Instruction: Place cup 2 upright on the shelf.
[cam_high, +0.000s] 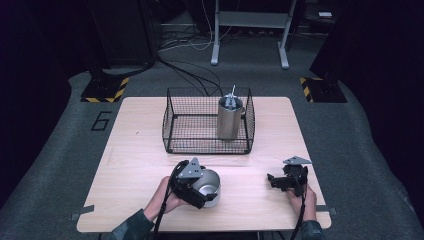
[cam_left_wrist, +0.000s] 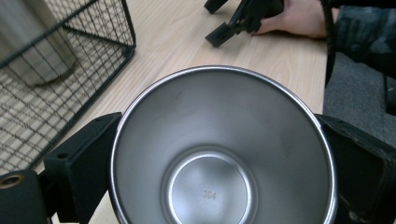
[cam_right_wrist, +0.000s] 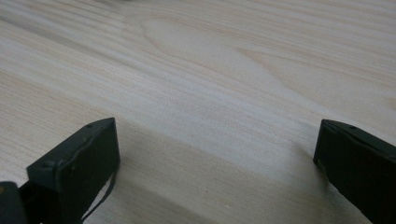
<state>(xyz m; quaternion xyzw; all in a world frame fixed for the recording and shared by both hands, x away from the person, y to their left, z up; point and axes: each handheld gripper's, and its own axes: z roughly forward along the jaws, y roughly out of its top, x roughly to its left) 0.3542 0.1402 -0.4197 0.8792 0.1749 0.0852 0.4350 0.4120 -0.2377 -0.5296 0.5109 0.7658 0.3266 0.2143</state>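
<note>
Where the pale, fine-grained wood table (cam_high: 135, 165) fills the middle of the high view:

Cup (cam_high: 209, 186), low centre of that frame. Round, open-topped, brushed steel, mouth wider than base. Standing on the table, just below the basket. Seen from above in the left gripper view (cam_left_wrist: 219, 154): smooth matte wall, bright rolled rim, flat round floor stamped "304".

Left gripper (cam_high: 196, 186), low centre. Black, blocky, matte; grey three-cornered plate on top. Jaws pressed on either side of the cup, gripping it; same hold seen at lower left and lower right of the left gripper view (cam_left_wrist: 219, 186).

Right gripper (cam_high: 279, 181), lower right of the high view. Black, same plate on top, resting near the table's edge, well apart from the cup. Jaws spread wide, nothing between them but bare wood in the right gripper view (cam_right_wrist: 215, 158). Also at the top of the left gripper view (cam_left_wrist: 243, 18).

Basket (cam_high: 172, 127), upper centre. Rectangular, thin black wire mesh, open top.

Canister (cam_high: 229, 119), in the basket's right half. Tall, upright, cylindrical, dull steel.
</note>
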